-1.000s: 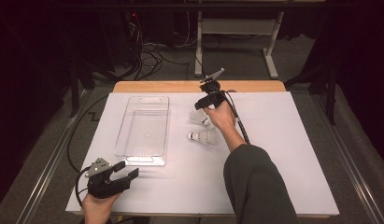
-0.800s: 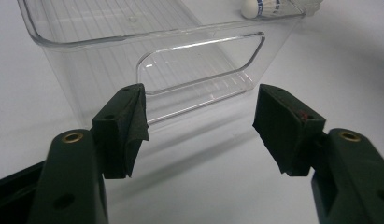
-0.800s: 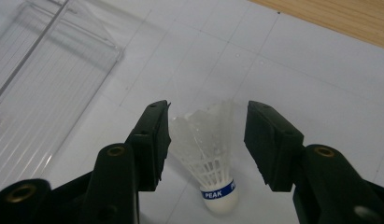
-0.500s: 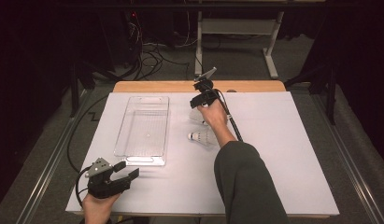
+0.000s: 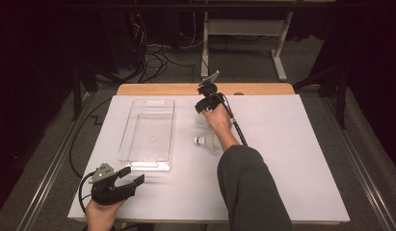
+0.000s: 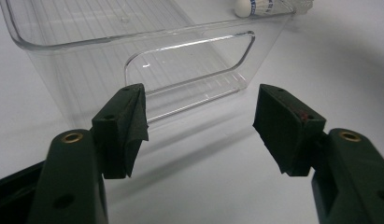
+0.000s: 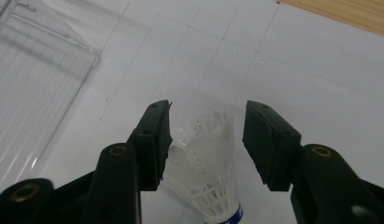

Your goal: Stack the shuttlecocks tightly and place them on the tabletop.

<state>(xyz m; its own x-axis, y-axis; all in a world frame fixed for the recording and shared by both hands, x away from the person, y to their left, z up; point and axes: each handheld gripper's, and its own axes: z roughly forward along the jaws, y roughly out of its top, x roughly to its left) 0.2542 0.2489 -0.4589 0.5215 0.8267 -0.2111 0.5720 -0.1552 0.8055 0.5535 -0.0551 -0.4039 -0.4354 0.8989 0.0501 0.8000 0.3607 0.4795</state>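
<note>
Jaws of the right gripper [image 7: 206, 140] stand apart around the feather skirt of a white shuttlecock [image 7: 203, 177]; the left pad touches the feathers, the right pad stands just clear. It lies on the white table sheet [image 5: 292, 159], right of the clear plastic bin [image 5: 148, 132]. A second shuttlecock [image 5: 204, 141] lies near the person's wrist. Left gripper [image 6: 199, 126] rests released, facing the bin's near end.
</note>
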